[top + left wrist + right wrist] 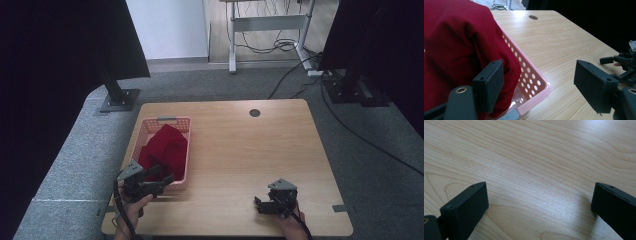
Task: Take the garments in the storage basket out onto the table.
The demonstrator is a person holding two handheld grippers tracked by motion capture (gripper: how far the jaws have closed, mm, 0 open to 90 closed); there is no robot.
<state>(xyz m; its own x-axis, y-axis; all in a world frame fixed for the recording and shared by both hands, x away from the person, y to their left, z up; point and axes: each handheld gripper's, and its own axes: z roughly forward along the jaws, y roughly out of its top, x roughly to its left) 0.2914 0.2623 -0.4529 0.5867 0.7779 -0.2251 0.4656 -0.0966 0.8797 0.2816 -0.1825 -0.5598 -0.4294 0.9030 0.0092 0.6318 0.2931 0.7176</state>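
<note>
The red cloth (pixel 165 147) already lay in the pink basket (pixel 186 150); both grippers (pixel 150 182) (pixel 262 204) stood wide, holding nothing, so perhaps little remained.

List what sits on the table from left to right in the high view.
Left gripper at the near end of the pink basket holding red cloth → table's round grommet hole → right gripper.

A basket (pixel 183 150) sat on the surface (pixel 260 150) at its left side, with a cloth (pixel 165 147) heaped in it. The left gripper (pixel 162 181) lay at the basket's near end, the right gripper (pixel 260 204) well apart to the right, near the front edge
</note>
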